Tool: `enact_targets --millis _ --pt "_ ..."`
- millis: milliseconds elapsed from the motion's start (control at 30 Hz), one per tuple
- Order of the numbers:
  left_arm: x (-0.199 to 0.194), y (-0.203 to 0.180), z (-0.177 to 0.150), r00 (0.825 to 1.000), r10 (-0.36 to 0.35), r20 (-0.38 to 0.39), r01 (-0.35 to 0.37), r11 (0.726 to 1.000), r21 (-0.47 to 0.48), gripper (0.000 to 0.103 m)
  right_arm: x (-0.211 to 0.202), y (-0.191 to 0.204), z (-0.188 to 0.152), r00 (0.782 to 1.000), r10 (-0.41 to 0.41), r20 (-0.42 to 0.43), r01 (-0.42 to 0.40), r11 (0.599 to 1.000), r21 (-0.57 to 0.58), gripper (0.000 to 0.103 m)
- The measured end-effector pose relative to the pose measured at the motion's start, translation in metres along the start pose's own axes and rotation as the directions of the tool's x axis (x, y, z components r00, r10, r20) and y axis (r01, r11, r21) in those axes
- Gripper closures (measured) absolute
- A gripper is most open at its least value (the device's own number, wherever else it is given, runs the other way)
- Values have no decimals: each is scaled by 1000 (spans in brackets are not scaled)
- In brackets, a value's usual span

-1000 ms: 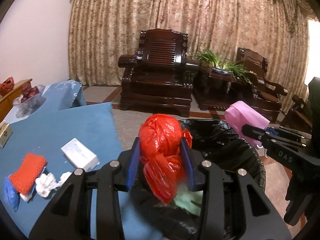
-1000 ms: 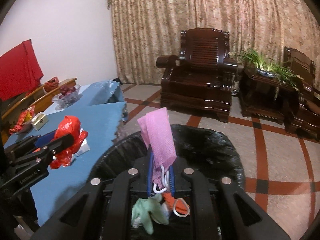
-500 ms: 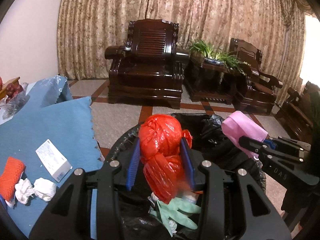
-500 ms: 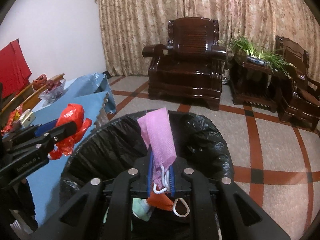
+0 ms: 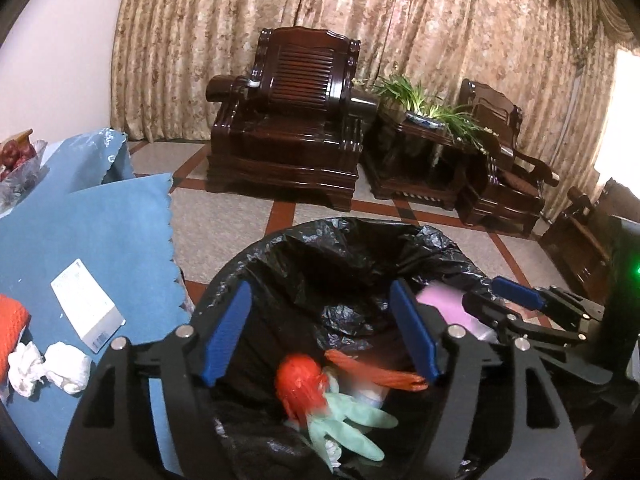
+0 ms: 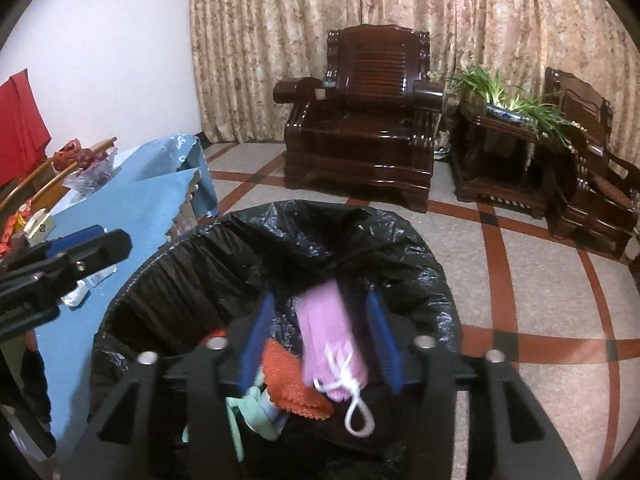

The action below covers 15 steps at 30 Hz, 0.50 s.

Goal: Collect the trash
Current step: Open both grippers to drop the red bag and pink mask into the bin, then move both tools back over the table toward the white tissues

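Observation:
Both grippers hang over the bin with the black liner (image 5: pixel 360 228) (image 6: pixel 280 220). My left gripper (image 5: pixel 320 332) has its jaws opening, with nothing between the blue pads. Below it, inside the bin, the red plastic bag (image 5: pixel 300 386) lies loose beside a green glove (image 5: pixel 344 428) and an orange net (image 5: pixel 376 372). My right gripper (image 6: pixel 320 344) is also opening. The pink mesh bag (image 6: pixel 334 340) is blurred between its pads, sliding down, and its white cord (image 6: pixel 356 412) dangles. The pads do not press on it. From the right wrist, the left gripper (image 6: pixel 92 244) shows at the left.
A table under a blue cloth (image 5: pixel 100 232) stands left of the bin, carrying a white box (image 5: pixel 86 306), crumpled tissues (image 5: pixel 48 366) and an orange net (image 5: pixel 10 328). Dark wooden armchairs (image 5: pixel 288 132) and a plant stand (image 5: pixel 424 152) line the curtain beyond tiled floor.
Both grippers opened over the bin. The red bag left the left pads and fell into the bin. The pink mesh bag slipped lower between the right pads.

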State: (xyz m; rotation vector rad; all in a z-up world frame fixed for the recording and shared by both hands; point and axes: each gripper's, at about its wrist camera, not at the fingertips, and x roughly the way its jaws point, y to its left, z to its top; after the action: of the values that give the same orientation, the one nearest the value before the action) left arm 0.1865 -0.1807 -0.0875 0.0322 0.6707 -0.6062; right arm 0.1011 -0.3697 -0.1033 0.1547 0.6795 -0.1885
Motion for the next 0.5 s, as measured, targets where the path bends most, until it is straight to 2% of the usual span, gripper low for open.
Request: enact_targets --millis 67,167,233,500 --pt "-5 6 0 1000 11 9 -11 1000 -8 29 -5 -1 -1 1000 -25 19 25 1000 3 20" --pt "-20 18 1 998 52 40 -52 999 -18 20 -12 -2 0 998 -42 44 41 999 10 5" --pt "-30 27 1 995 80 53 -79 996 -29 14 -17 0 1 998 -31 51 30 999 20 6" --pt "-79 67 -13 971 228 67 -223 972 -74 9 -29 30 7 997 37 75 -39 999 26 6"
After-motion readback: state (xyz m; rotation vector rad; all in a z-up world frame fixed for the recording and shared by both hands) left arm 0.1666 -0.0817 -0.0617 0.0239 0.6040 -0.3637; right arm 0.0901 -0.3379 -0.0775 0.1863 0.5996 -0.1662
